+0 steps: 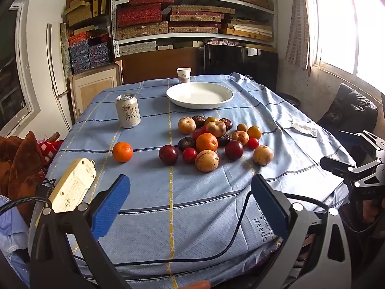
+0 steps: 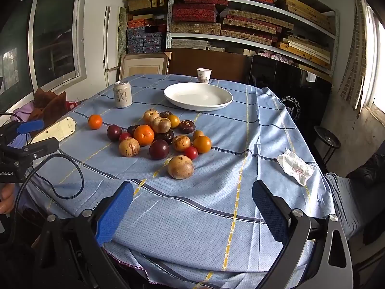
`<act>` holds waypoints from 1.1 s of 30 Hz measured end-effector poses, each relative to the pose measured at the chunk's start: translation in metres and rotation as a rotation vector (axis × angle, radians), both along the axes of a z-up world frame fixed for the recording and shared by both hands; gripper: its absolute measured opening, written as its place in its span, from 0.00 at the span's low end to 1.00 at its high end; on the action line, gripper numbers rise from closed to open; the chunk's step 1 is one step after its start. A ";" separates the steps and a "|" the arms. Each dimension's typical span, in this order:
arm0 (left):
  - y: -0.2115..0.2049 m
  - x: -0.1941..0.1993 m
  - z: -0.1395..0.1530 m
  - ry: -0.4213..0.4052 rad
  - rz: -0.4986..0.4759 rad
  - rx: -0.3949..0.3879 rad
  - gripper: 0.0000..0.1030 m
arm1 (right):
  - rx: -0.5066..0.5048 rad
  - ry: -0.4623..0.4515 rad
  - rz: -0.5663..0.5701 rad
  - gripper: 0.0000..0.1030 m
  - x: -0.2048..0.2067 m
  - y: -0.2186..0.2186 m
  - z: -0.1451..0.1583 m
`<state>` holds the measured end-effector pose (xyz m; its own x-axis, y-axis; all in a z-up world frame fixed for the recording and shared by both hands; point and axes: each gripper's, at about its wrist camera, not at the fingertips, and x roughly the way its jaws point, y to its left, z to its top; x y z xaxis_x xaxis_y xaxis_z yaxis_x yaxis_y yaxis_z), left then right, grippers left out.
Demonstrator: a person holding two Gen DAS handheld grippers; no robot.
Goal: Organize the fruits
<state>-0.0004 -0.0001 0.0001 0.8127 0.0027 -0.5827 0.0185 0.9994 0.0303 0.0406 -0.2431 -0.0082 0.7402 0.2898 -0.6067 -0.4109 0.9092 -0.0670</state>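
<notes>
White Chinese-character lettering, too small to read surely, marks the drinks can [image 1: 128,114] at mid-left of the frame; "Robot.AI" shows on a black device [image 2: 10,173] at the left edge; "freedo" is printed on the tablecloth [image 1: 261,221].

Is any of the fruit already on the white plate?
No. The white plate is bare, and the fruit pile lies on the tablecloth in front of it, with one orange apart.

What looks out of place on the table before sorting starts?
One orange sits alone, apart from the fruit pile. The white plate holds nothing. A crumpled tissue, a drink can and a power strip lie on the tablecloth among the work area. Nothing spilled.
</notes>
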 end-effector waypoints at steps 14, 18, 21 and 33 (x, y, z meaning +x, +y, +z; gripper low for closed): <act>0.000 0.000 0.000 -0.001 -0.002 0.001 0.96 | -0.004 -0.001 0.001 0.97 0.001 0.001 0.001; -0.001 0.000 0.000 -0.004 -0.008 -0.001 0.95 | -0.003 0.000 0.001 0.97 -0.001 0.001 0.000; -0.001 0.001 -0.001 -0.004 -0.014 -0.001 0.95 | -0.004 0.000 0.001 0.97 -0.001 0.001 -0.001; -0.006 0.001 -0.004 -0.001 -0.016 0.002 0.95 | -0.004 0.000 0.001 0.97 -0.001 0.003 -0.001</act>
<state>0.0004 -0.0057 -0.0038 0.8134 -0.0093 -0.5817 0.0344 0.9989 0.0322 0.0398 -0.2403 -0.0091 0.7397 0.2879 -0.6083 -0.4118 0.9085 -0.0709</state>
